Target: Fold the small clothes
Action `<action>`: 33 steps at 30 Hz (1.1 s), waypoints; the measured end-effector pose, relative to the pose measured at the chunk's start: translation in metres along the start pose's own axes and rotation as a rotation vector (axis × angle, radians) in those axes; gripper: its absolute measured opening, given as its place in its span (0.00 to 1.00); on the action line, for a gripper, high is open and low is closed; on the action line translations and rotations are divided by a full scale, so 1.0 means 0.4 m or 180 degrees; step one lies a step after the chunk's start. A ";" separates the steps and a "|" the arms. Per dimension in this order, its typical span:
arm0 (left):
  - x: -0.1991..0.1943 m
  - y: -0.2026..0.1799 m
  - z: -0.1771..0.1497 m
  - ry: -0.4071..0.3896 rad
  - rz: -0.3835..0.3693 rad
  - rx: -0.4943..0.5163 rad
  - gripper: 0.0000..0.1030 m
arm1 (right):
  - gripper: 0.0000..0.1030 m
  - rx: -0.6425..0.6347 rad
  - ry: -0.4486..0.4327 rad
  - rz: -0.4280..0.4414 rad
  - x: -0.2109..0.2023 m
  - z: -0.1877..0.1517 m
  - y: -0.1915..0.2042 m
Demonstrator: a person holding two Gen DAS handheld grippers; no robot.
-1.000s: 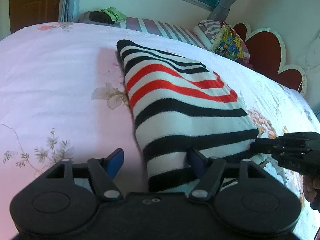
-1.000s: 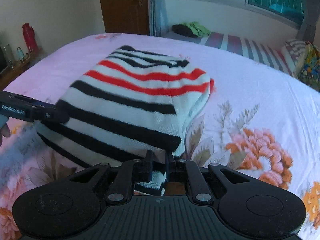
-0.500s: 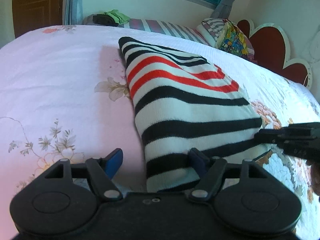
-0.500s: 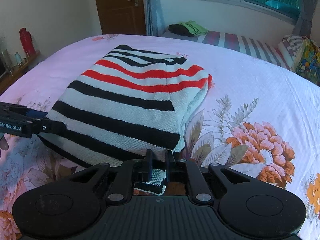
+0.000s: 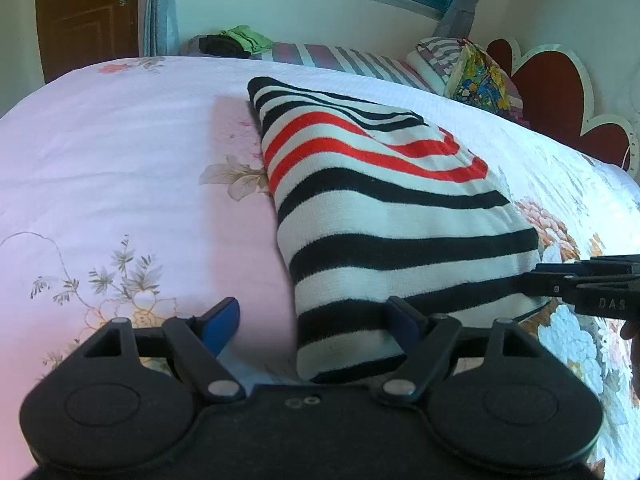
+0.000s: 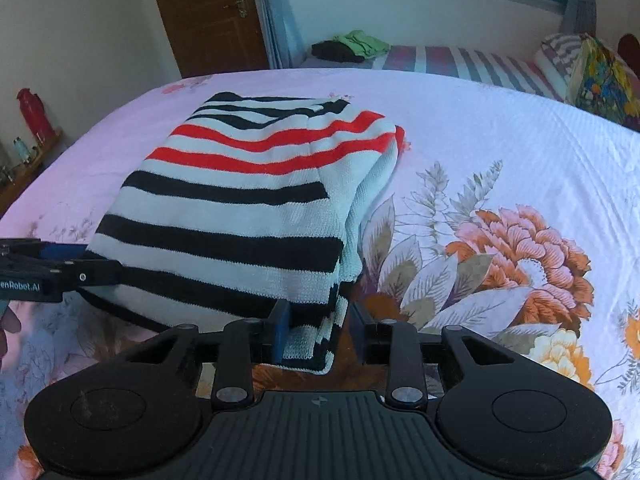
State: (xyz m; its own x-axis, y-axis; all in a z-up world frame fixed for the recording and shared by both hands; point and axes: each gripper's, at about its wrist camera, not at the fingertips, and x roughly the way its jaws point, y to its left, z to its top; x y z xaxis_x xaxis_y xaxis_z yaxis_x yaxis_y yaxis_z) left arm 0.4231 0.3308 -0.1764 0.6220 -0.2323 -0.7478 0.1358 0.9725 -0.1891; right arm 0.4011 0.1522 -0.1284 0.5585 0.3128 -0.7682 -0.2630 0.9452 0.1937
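The striped sweater (image 5: pixel 384 216) lies folded on the floral bedspread (image 5: pixel 120 168), its near hem hidden behind both tools. In the right wrist view the left gripper (image 6: pixel 60 272) is cut off at the frame edge, so only its tip shows against the sweater's corner. The left gripper (image 5: pixel 316 320) is spread wide — one blue finger (image 5: pixel 220 320) over bare sheet, the other against the knit. The right gripper (image 6: pixel 318 332) has parted jaws around the hem's corner — gripping nothing.
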 end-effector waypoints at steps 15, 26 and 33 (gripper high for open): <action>-0.088 -0.092 -0.044 -0.0135 0.0393 0.0102 0.85 | 0.50 0.0220 -0.0178 0.0084 -0.092 -0.038 -0.041; -0.344 -0.251 -0.232 -0.0529 0.0836 0.0190 1.00 | 1.00 0.0234 -0.0397 0.0076 -0.404 -0.233 -0.042; -0.521 -0.326 -0.341 -0.0677 0.0716 0.0134 1.00 | 1.00 0.0265 -0.0527 -0.0074 -0.589 -0.370 -0.029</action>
State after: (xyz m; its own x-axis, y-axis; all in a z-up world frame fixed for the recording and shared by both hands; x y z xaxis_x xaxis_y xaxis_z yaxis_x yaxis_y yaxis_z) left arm 0.1708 0.2500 -0.0827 0.7869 -0.0070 -0.6171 0.0056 1.0000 -0.0042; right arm 0.1563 0.0537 -0.0400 0.6874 0.2955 -0.6635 -0.1863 0.9547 0.2321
